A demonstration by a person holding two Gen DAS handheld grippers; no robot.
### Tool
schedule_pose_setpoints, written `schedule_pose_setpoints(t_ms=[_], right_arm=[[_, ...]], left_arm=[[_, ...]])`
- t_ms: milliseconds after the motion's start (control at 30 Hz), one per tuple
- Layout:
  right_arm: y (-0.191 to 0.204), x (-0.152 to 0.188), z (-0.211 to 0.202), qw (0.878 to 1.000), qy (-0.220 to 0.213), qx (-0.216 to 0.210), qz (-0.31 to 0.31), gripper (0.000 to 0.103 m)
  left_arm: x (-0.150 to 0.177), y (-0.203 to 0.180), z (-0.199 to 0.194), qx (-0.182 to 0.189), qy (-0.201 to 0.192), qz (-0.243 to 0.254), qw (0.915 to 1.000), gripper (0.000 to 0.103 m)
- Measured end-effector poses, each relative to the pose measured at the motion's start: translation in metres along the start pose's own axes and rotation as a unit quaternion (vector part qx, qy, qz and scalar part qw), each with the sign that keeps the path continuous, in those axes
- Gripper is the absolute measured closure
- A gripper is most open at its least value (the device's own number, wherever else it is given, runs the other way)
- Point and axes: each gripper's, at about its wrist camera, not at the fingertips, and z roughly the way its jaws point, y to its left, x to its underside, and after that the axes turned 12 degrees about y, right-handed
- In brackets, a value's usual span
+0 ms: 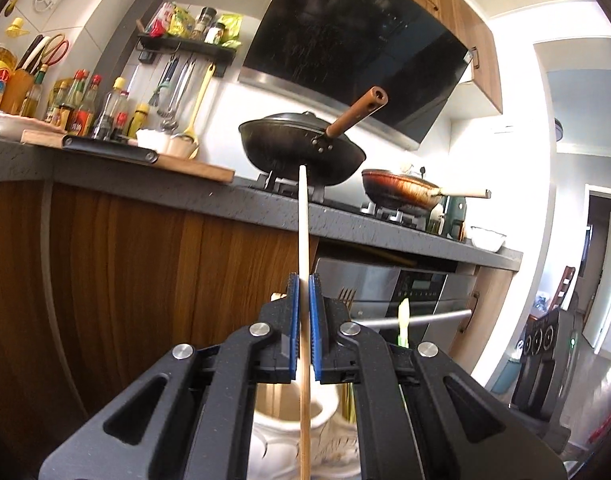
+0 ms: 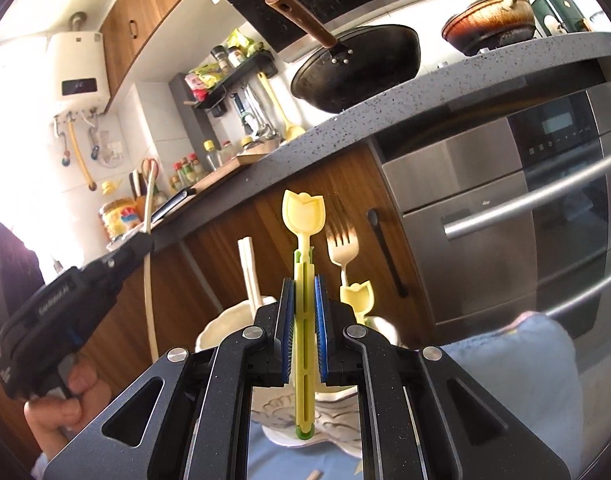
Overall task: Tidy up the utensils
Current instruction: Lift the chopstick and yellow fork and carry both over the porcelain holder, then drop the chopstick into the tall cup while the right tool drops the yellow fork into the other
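In front of the kitchen cabinets: both tongs hang over a white holder (image 2: 221, 322), each with one utensil.
Left tongs (image 1: 304, 280): clenched on a wooden chopstick (image 1: 303, 216); I grip it at mid-length so it stands near upright, lower end aimed down at the holder mouth.
Right tongs (image 2: 303, 280): clenched on a yellow tulip utensil (image 2: 303, 210); I grip the slotted handle, tulip head up, green tip down, so it can drop in handle first.
Holder contents: a pale chopstick pair (image 2: 250, 268), a fork (image 2: 342, 250) with tines up, and a second tulip piece (image 2: 357, 294) stand in it, working ends up; I judge both held items should match that.
Holder seat: it rests on a blue cloth (image 2: 517, 364); what lies under the cloth I cannot tell.
Left tongs from the right view: the left tongs body (image 2: 61, 300) sits beside and well apart from my right tongs, which leaves room for separate insertion.
Task state, judged: partly done; two utensils not yet placed.
Risk, judged: the crowded mouth may deflect a tip on entry.
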Motion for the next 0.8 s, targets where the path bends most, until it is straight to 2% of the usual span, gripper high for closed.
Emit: schedule_pose_setpoints(t_ms=[133,400,667,800], right_arm=[[-0.003,-0.001,0.0,1.0,-0.006,-0.002,0.004,0.092],[-0.006,-0.009,-0.001,1.0,-0.029,-0.003,0.002,0.092],[-0.008,-0.016,0.014,0.999,-0.033,0.004,0.003,0.092],[-0.002,-0.014,0.019,0.999,-0.035,0.025,-0.012,0.092]], left_arm=[[-0.004,-0.004,0.007,0.003,-0.014,0.004,0.9999,0.098],[-0.016,-0.003,0.02,-0.017,-0.05,0.007,0.9986,0.098],[-0.008,-0.005,0.03,-0.034,-0.07,0.022,0.9967,0.098],[0.0,-0.006,0.035,-0.047,-0.07,0.026,0.9961,0.098]])
